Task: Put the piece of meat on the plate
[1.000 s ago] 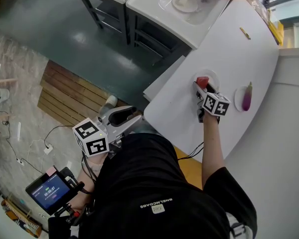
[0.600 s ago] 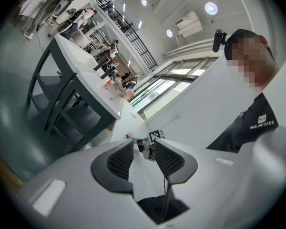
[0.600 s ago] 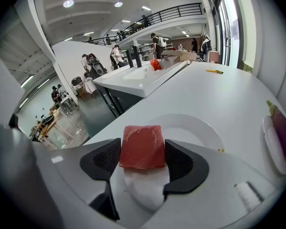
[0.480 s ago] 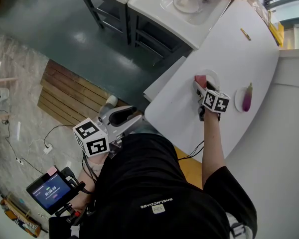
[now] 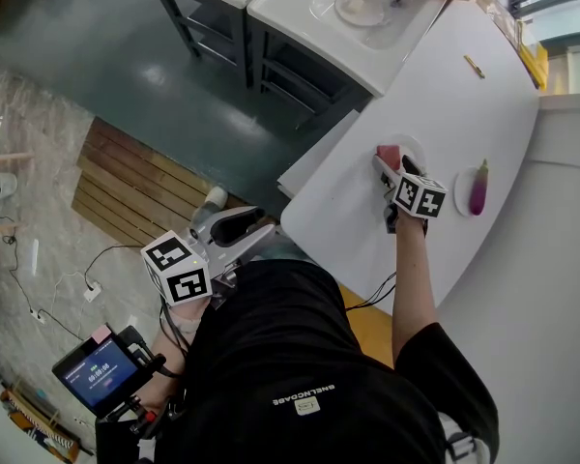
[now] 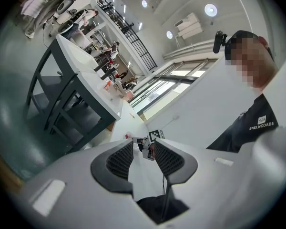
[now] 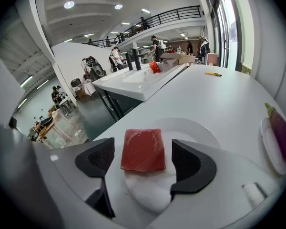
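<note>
Meat (image 7: pixel 143 148) on plate (image 7: pixel 193 128), seemingly untouched between opening right hand-held gripper (image 7: pixel 143 159).

the meat (image 7: pixel 143 149) looks glossy, the plate (image 7: pixel 196 130) smooth, the table (image 7: pixel 219 97) matt.

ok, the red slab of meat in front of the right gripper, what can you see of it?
The red rectangular slab of meat is flat and clean-cut, deep red with faint pale streaks, raw-looking. It lies flat on the round white plate, toward its left side in the right gripper view. The right gripper has its opening jaws either side, not touching; only the plate touches it.
</note>
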Demonstrator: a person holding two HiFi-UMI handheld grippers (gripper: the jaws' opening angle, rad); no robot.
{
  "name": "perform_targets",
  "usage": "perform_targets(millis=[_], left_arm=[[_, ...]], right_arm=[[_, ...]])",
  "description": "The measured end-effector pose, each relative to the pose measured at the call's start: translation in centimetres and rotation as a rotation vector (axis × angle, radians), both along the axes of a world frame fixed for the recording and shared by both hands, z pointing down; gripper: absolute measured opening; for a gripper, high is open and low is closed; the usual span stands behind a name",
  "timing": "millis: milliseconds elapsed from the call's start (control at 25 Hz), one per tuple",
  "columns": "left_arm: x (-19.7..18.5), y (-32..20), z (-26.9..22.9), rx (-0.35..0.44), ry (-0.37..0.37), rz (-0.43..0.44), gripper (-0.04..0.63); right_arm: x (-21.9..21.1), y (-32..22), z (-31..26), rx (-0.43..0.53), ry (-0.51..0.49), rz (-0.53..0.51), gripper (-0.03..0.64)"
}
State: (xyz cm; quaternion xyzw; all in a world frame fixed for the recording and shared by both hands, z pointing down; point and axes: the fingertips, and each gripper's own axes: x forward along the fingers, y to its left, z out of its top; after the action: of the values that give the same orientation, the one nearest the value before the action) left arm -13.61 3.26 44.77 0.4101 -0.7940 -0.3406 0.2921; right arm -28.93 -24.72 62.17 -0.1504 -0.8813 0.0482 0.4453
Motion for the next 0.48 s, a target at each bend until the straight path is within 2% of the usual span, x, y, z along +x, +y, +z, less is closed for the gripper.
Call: perform_targets(millis=[360,480], left_arm=[[0.5,-0.3,-0.1,0.007,-0.011,0.022,0.144],[-0.4,0.6,0.2,0.021,-0.009,0.026,0.144]], right_arm=[[0.9,-0.6,-1.2,-0.003,-0.032,0.009,0.417],[0.4,0.2,-1.5,-0.015,-0.035,0.013,0.417]])
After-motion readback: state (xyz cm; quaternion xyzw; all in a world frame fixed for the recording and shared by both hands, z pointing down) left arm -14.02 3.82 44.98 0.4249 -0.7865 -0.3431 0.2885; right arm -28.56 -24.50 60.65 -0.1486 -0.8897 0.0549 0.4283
